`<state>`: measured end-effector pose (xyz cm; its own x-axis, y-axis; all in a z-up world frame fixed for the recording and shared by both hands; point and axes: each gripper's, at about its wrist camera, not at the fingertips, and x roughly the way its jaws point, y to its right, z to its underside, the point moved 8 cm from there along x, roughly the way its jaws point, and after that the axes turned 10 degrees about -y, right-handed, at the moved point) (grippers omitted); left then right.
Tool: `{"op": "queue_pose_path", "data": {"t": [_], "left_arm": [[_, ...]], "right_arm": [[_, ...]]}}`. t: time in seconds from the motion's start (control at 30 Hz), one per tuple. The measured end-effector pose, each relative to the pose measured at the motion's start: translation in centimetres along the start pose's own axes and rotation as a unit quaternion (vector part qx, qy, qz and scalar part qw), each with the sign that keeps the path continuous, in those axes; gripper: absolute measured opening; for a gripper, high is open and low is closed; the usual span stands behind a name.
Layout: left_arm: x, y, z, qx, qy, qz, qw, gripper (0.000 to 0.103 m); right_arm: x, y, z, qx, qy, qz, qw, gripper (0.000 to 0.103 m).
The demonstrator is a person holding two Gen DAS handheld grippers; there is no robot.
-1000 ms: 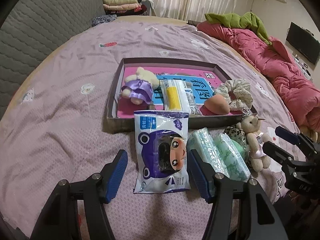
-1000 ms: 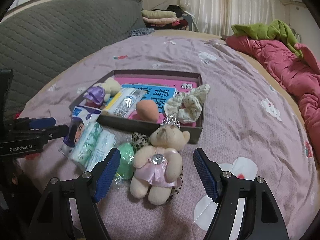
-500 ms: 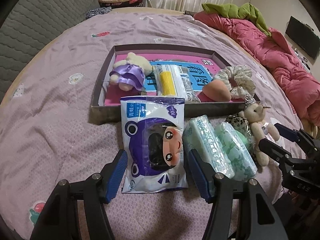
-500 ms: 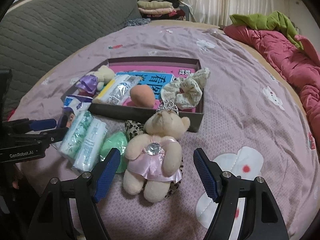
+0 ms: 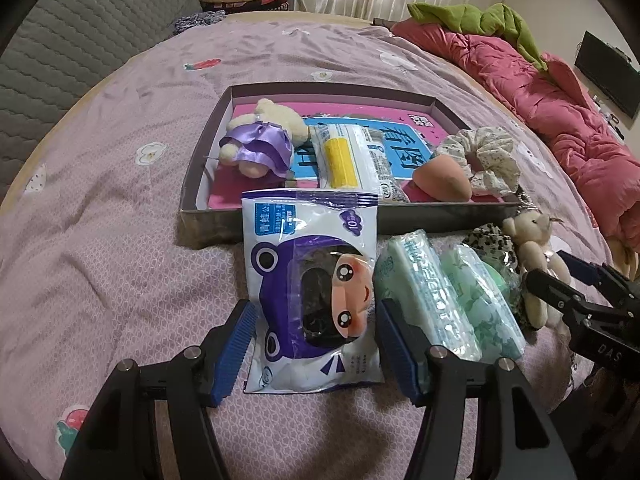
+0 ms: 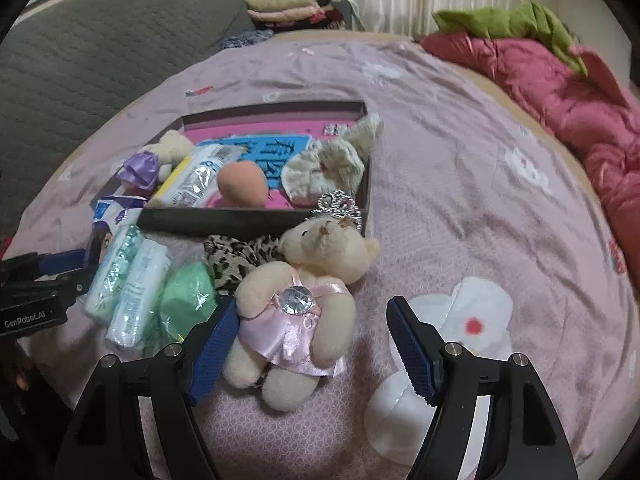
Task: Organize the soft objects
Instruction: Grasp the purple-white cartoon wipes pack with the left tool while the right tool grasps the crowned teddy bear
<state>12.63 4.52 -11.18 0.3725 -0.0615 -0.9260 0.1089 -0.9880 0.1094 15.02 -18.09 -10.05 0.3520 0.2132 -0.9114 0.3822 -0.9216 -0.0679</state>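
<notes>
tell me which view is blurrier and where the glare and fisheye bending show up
Right wrist view: softer overall, the pink quilt smeared toward the right edge, the bed's outline bowed into a dome. Left wrist view: sharper; glare streaks on the cartoon wipes pack and the yellow-striped packet in the box; black vignette in all corners.
</notes>
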Motion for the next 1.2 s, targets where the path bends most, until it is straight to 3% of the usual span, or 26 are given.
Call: {"op": "queue_pose_path", "data": {"t": [0.23, 0.37, 0.73, 1.0, 1.1, 1.2], "left_arm": [[0.3, -0.1, -0.3, -0.003, 0.004, -0.005, 1.0000, 0.063], [0.6, -0.2, -0.6, -0.002, 0.004, -0.006, 1.0000, 0.063], [1.5, -0.1, -1.0, -0.001, 0.001, -0.012, 0.9999, 0.065], [3.0, -0.8, -1.7, -0.030, -0.017, 0.017, 0.9992, 0.065], [3.0, -0.8, -1.7, -0.031, -0.015, 0.018, 0.9993, 0.061], [2.9, -0.7, -1.7, -0.030, -0.015, 0.015, 0.9993, 0.050]], "right_arm": [[1.1, -0.2, 0.0, 0.005, -0.011, -0.004, 1.000, 0.076], [0.6, 0.1, -0.3, 0.004, 0.000, 0.001, 1.000, 0.057], [-0.4, 0.3, -0.8, 0.003, 0.015, -0.006, 1.000, 0.050], [-0.7, 0.3, -0.8, 0.000, 0.020, -0.010, 1.000, 0.047], [-0.8, 0.3, -0.9, 0.001, 0.021, -0.013, 1.000, 0.046], [-1.0, 0.2, -1.1, -0.002, 0.026, -0.016, 1.000, 0.045]]}}
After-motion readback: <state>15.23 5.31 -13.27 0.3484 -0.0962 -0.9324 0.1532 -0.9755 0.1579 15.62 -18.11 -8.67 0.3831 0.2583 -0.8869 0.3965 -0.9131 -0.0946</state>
